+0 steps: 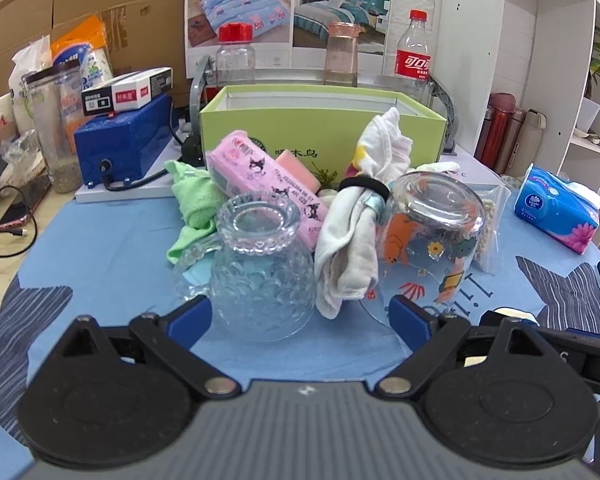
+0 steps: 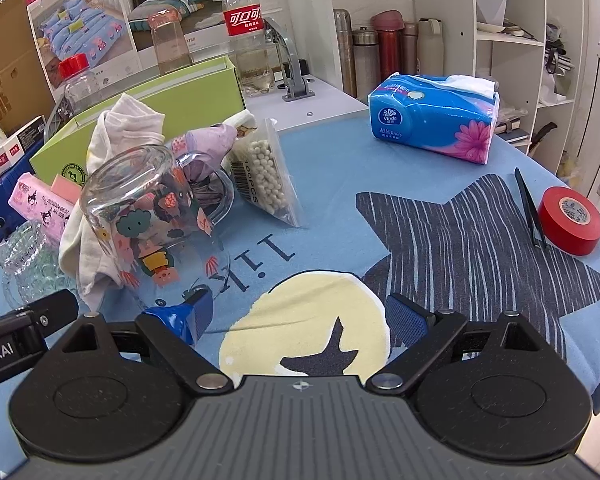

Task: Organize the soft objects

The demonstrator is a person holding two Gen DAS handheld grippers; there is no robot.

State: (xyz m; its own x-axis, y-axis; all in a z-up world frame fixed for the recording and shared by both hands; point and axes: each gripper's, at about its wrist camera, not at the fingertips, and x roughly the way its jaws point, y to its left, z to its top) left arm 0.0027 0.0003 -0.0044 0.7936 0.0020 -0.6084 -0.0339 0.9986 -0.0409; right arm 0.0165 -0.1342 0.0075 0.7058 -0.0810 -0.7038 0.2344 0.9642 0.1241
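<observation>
Left gripper (image 1: 300, 316) open, white cloth (image 1: 352, 240) just ahead.

Setting: an improvised indoor workroom, part store room, part office. A bench (image 2: 340, 168) under a blue printed cloth carries mixed household goods. Corrugated cardboard (image 1: 100, 8) and a bedding advertisement poster (image 1: 288, 4) line the wall beyond the bench's far edge. White shelving (image 2: 508, 40) past the far right corner holds books and a plant; vacuum flasks (image 2: 384, 48) stand beside it.
</observation>
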